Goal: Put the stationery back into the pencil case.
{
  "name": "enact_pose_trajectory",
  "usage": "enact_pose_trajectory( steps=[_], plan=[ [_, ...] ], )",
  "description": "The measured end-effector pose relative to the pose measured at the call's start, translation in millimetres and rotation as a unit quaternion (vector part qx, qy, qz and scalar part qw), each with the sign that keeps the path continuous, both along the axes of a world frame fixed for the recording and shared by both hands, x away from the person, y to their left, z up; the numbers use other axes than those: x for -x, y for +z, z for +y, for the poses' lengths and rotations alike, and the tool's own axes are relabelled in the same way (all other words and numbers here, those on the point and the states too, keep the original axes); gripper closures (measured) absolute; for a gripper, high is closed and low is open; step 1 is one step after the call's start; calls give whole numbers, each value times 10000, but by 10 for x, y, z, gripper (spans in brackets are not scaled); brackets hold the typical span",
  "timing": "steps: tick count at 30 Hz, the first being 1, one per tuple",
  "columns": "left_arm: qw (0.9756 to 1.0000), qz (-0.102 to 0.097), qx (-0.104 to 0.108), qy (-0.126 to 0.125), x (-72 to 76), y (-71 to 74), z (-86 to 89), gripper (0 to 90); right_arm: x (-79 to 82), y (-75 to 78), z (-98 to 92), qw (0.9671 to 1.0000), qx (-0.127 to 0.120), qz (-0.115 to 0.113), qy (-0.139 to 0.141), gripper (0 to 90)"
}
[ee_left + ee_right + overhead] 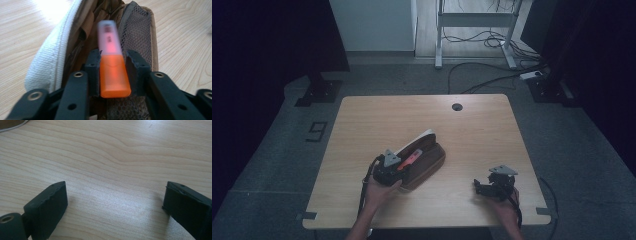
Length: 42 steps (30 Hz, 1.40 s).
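Left tongs (113, 62) bracket an orange highlighter (113, 75) over the open pouch (140, 30).

High view looks steeply down on the whole worktop (472, 125); both tool views skim it close, sharing its wood grain.

A light wooden table (482, 135) stands on grey carpet (282, 150), a round cable hole (457, 106) near its far edge. Beyond it, the white frame of another desk (474, 20) rises above loose black cables (492, 80) and a white power strip (532, 75) on the floor.
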<state>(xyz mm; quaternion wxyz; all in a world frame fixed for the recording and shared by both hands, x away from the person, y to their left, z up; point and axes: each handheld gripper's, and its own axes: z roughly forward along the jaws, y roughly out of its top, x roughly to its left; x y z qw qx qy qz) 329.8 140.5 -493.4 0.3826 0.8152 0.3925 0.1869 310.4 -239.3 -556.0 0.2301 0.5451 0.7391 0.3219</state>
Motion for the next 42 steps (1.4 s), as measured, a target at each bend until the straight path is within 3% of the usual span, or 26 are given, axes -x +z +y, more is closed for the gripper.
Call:
enact_pose_trajectory(
  steps=[5, 14, 15, 21, 30, 42],
  plan=[
    [9998, -154, -15, 142, 37, 31, 18, 546, 0, -1, 0, 10000, -1, -3, -2, 51],
    [9986, -340, 395, -23, 211, 139, 81, 512, 0, 0, 0, 10000, 2, 0, 1, 51],
    [9981, -326, 521, -75, 246, 149, 93, 509, 0, 0, 0, 10000, 1, 0, 0, 51],
    [9966, -206, 779, -194, 346, 137, 140, 492, 0, 0, 0, 10000, 0, -2, -1, 51],
    [9940, 13, 1090, -69, 466, 5, 308, 410, 0, 0, 0, 10000, 0, -2, 0, 51],
    [9946, 138, 1019, 168, 651, -196, 525, 379, -15, -1, 1, 10000, -10, -9, 41, 52]
  ],
)
